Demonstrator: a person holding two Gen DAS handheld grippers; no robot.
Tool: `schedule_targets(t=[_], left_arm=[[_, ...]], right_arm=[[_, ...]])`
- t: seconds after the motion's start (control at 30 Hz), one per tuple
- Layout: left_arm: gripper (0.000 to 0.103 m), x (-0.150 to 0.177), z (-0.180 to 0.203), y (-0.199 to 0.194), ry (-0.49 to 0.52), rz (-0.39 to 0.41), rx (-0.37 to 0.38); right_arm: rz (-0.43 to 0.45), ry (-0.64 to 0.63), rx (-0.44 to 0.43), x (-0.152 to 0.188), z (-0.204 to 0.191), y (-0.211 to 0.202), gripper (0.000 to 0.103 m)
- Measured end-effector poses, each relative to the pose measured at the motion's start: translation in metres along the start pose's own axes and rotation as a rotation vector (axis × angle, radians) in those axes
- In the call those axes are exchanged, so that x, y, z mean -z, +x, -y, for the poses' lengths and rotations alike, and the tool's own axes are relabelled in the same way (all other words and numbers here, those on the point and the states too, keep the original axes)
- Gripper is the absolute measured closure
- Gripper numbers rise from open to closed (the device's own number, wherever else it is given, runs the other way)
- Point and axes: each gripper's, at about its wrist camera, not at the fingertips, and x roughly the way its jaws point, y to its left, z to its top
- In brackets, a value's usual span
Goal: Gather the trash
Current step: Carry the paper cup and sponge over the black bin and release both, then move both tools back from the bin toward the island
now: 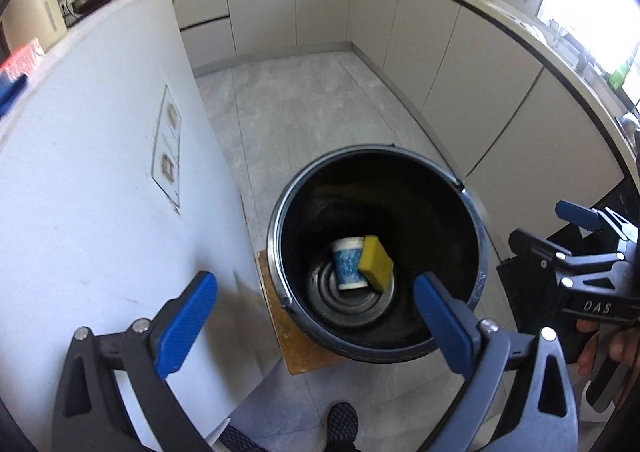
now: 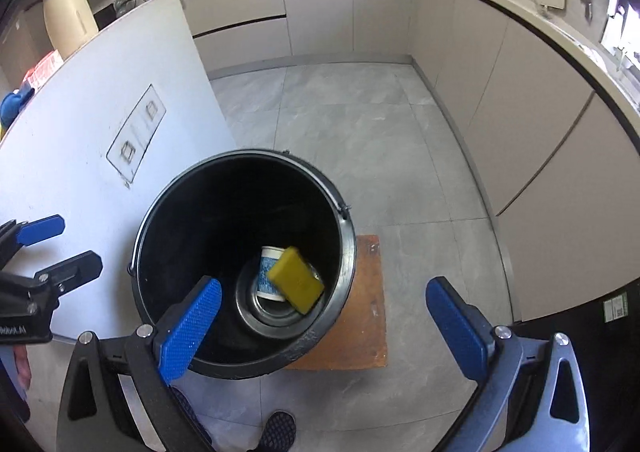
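A yellow sponge (image 1: 375, 263) leans on a paper cup (image 1: 349, 264) inside the black bucket (image 1: 478, 228), beneath the wide-open, empty left gripper (image 1: 316, 308) and right gripper (image 2: 324, 326).

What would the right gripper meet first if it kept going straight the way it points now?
Probably the near rim of the black bucket; the open right gripper straddles it, so depth is unclear. Slightly left, it would reach the yellow sponge inside.
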Motion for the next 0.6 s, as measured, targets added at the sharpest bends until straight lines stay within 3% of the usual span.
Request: schedule_targets(t=[0.6], left_arm=[[0.000,-0.021,-0.005,-0.061,0.012,0.097,0.029]], right_arm=[[0.142,0.064,0.017,-0.014,-0.021,-0.081,0.000]])
